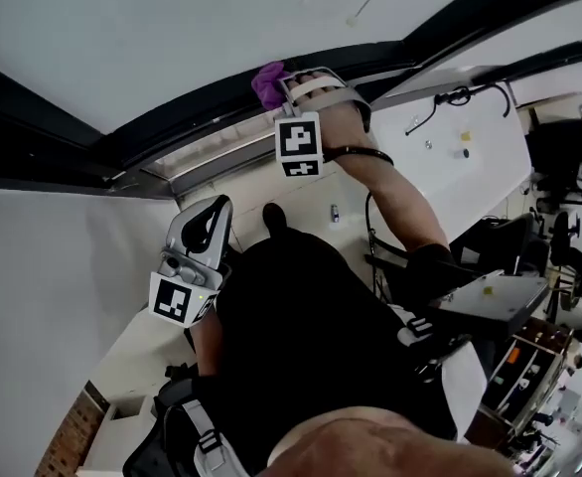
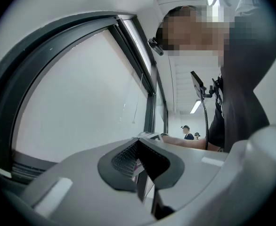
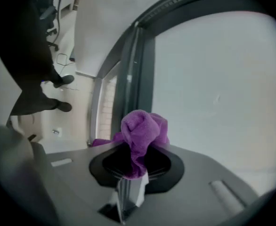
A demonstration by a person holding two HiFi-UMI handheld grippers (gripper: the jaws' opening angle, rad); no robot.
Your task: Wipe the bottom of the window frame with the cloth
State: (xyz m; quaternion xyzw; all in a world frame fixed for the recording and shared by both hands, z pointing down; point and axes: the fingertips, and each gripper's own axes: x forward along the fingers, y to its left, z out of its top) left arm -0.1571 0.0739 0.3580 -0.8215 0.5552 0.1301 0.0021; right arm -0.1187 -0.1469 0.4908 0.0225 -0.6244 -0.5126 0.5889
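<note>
A purple cloth (image 3: 140, 133) is bunched up between the jaws of my right gripper (image 3: 134, 166), which is shut on it. In the head view the cloth (image 1: 268, 82) rests against the dark bottom rail of the window frame (image 1: 202, 102), with the right gripper (image 1: 283, 89) reaching up to it. The same dark window frame (image 3: 140, 60) runs just ahead of the cloth in the right gripper view. My left gripper (image 1: 212, 229) hangs lower, near the person's body, away from the frame. Its jaws (image 2: 140, 166) are shut with nothing between them.
A white sill or ledge (image 1: 440, 157) with small loose items lies to the right of the window. Desks, chairs and equipment (image 1: 529, 296) crowd the right side. A brick patch (image 1: 68, 435) shows at the lower left. Other people (image 2: 190, 133) stand far off.
</note>
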